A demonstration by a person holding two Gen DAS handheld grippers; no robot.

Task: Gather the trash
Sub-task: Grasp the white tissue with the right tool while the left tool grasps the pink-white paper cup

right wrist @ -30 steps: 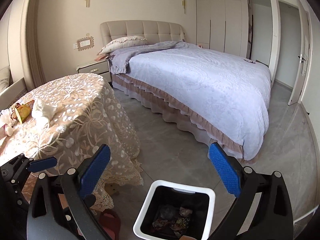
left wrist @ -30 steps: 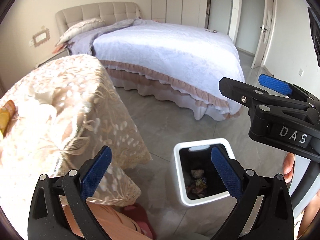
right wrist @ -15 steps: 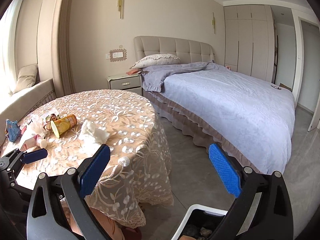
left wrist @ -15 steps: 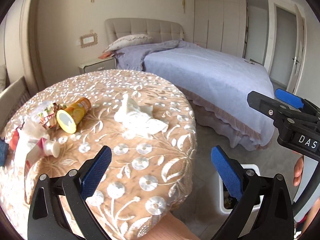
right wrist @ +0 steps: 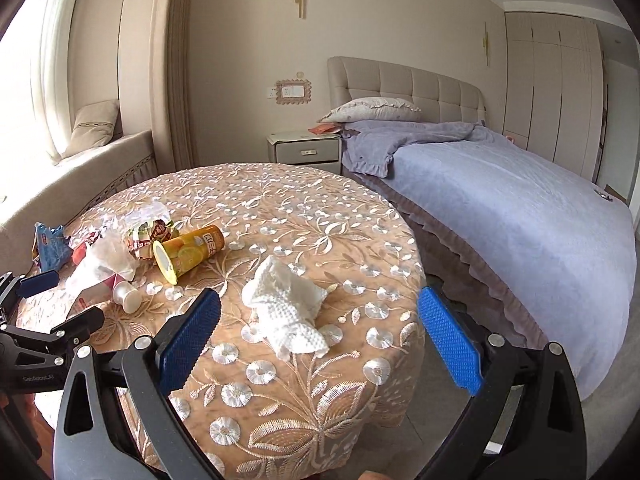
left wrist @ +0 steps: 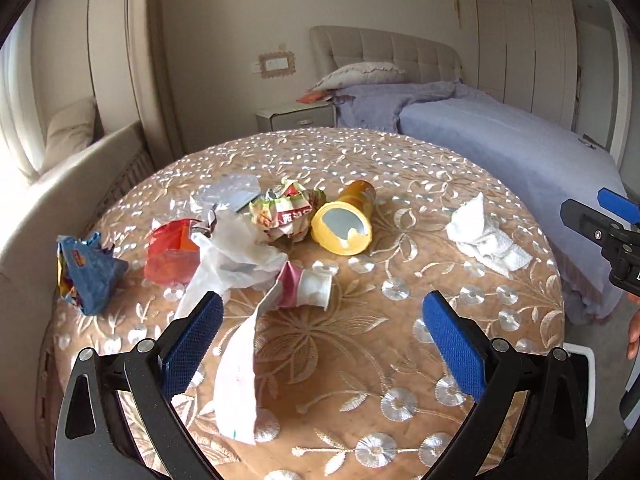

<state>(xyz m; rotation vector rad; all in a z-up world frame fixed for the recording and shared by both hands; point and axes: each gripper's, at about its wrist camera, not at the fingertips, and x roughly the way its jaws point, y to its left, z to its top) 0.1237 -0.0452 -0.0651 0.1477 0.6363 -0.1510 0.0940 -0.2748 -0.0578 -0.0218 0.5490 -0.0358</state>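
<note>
Trash lies on a round table with a lace cloth [left wrist: 360,360]: a yellow tube can [left wrist: 344,220] on its side, a crumpled printed wrapper [left wrist: 286,212], a red packet [left wrist: 172,252], a blue wrapper [left wrist: 88,272], a clear plastic bag [left wrist: 236,252], a small white and pink bottle [left wrist: 308,288], a torn paper strip [left wrist: 240,376] and a white crumpled tissue [left wrist: 480,236]. My left gripper [left wrist: 324,348] is open and empty above the near side of the table. My right gripper [right wrist: 320,340] is open and empty, just short of the tissue [right wrist: 288,312].
A white bin's rim [left wrist: 580,356] shows on the floor right of the table. A bed with a lilac cover [right wrist: 500,200] stands to the right, a nightstand [right wrist: 304,148] behind the table, a window seat [right wrist: 80,168] at left. My right gripper's tip [left wrist: 600,220] shows in the left wrist view.
Both grippers have risen from over the bin on the floor and swung left to face the tabletop. The trash has come into view. Both stay open.
</note>
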